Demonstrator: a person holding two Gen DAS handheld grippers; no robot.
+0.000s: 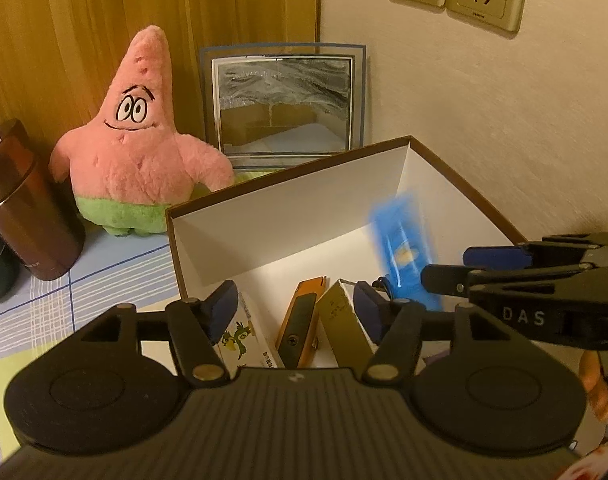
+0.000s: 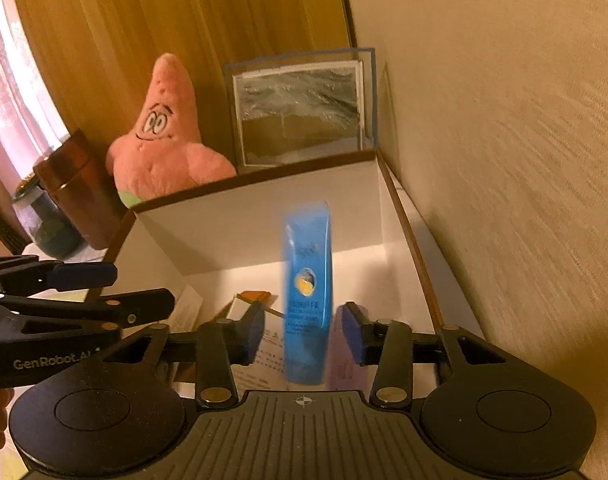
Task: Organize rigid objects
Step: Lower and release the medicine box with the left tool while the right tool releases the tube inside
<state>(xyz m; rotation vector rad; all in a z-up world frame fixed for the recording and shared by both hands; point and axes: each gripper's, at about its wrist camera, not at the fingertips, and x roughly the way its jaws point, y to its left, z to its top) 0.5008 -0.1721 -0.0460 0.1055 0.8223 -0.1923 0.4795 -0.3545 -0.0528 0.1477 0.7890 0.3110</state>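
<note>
**Blue tube released over the storage box**

We find the white-walled cardboard box with a brown rim [image 2: 264, 172] set into the corner, close beside the textured wall, so its open top faces both grippers; we judge this placement keeps it from sliding while items go in. Behind it stand a pink star-shaped plush toy [image 1: 138, 140], a glass-fronted sand picture frame [image 1: 282, 104] and a brown cylindrical metal tumbler [image 1: 20, 208]; none lies in the box.

Both tools hang over the box's near edge. The right gripper [image 2: 300, 330] has its blue-padded fingers spread, with a gap on each side of the blue plastic tube with a yellow emblem [image 2: 308, 292]; the tube is blurred and roughly upright between them, above the box floor, so we judge it is dropping free. The left gripper [image 1: 294, 306] is likewise spread and grips nothing.

Inside the box lie a green-printed white carton [image 1: 246, 336], an orange-and-black utility knife [image 1: 300, 320] and a gold rectangular carton [image 1: 344, 316], leaning side by side at the near end; the far end is bare.
</note>
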